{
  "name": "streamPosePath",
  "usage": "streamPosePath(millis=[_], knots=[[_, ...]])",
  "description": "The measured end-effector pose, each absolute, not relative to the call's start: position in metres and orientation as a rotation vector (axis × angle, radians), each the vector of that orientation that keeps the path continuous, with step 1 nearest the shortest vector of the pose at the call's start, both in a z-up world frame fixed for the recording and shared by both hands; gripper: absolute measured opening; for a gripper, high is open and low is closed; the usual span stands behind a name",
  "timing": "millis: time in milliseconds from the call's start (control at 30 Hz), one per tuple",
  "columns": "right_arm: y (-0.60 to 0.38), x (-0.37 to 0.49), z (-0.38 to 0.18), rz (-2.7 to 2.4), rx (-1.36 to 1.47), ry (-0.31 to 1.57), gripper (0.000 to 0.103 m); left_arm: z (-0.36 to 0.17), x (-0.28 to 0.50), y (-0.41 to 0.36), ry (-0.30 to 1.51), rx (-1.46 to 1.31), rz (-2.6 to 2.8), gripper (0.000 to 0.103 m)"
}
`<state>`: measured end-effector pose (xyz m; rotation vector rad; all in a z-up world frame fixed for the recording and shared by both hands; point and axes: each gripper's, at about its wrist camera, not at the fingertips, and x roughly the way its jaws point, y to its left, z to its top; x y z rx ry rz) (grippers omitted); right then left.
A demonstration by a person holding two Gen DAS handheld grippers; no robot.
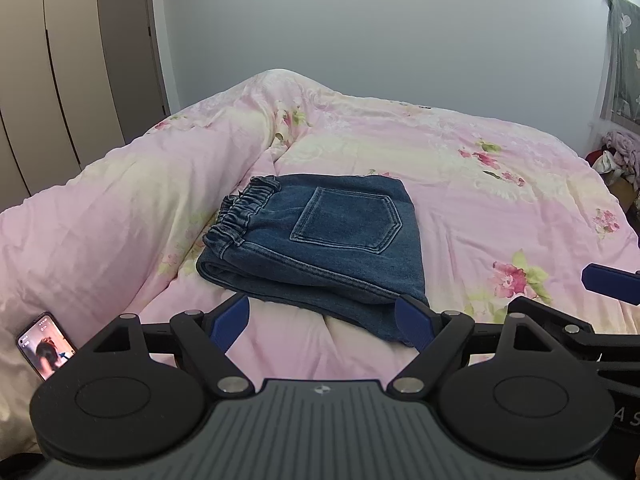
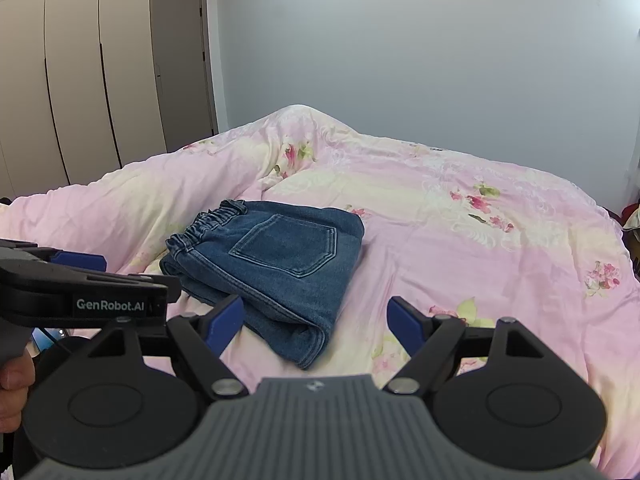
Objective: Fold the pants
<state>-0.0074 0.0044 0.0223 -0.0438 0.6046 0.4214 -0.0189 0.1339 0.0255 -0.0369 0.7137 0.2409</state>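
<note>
I see the folded pants (image 1: 320, 236) lying on the quilt (image 1: 480, 184) in the middle of the bed, waistband to the left. My left tongs (image 1: 322, 322) sit just before them, my right tongs (image 2: 316, 320) beside. A phone (image 1: 45, 344) lies on the quilt at my near left. Wardrobe (image 2: 80, 72) and door (image 2: 182, 64) stand behind, left.

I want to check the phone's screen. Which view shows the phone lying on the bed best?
The left wrist view: the phone lies at the lower left on the pink quilt, screen lit and facing up. In the right wrist view the left tongs cover that area, so the phone cannot be made out.
</note>
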Motion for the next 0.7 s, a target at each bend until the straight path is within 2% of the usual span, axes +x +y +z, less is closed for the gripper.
streamPosePath(millis=[700], knots=[[0.002, -0.0092, 0.0202, 0.422, -0.047, 0.604, 0.076, 0.0287, -0.0211, 0.131, 0.709, -0.027, 0.227, 0.097]])
